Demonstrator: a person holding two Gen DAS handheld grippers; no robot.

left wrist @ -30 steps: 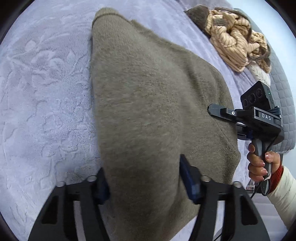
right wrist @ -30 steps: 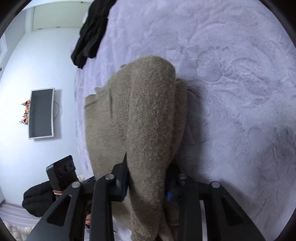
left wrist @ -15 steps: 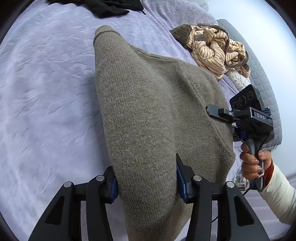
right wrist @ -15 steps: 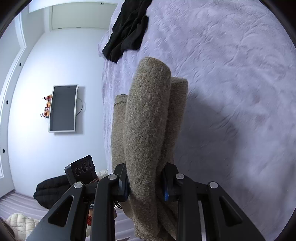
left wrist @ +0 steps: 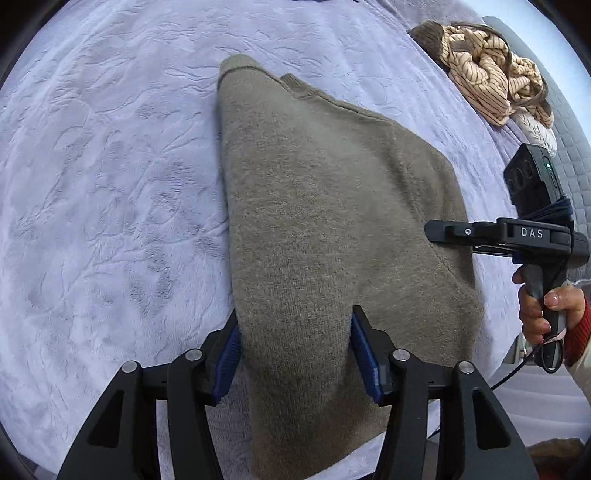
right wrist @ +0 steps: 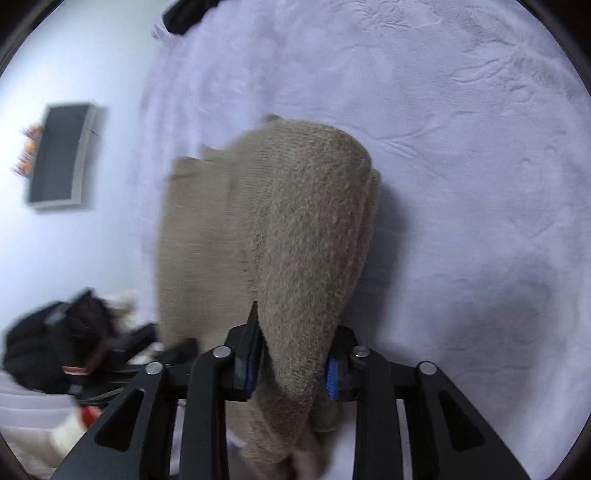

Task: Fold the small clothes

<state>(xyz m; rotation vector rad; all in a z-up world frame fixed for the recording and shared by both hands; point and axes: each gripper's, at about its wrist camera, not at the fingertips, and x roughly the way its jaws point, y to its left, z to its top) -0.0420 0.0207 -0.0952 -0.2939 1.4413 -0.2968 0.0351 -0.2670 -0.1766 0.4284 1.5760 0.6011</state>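
A taupe knit sweater [left wrist: 325, 206] stretches over the lavender bedspread [left wrist: 103, 192], held at two near corners. My left gripper [left wrist: 295, 350] is shut on one bunched corner of it. My right gripper [right wrist: 291, 360] is shut on the other corner of the sweater [right wrist: 295, 229], which shows folded in layers in the right wrist view; that gripper also shows in the left wrist view [left wrist: 436, 230] at the sweater's right edge. The sweater's far end, with a ribbed cuff [left wrist: 236, 64], rests on the bed.
A heap of striped tan clothes [left wrist: 491, 85] lies at the bed's far right. A black garment [right wrist: 188, 13] lies at the far edge of the bedspread [right wrist: 461, 147]. A dark screen [right wrist: 61, 153] hangs on the wall. A dark pile [right wrist: 40, 343] sits low left.
Both grippers have come down toward the bed with the sweater still held. The sweater has gone from hanging raised to lying spread on the bedspread.
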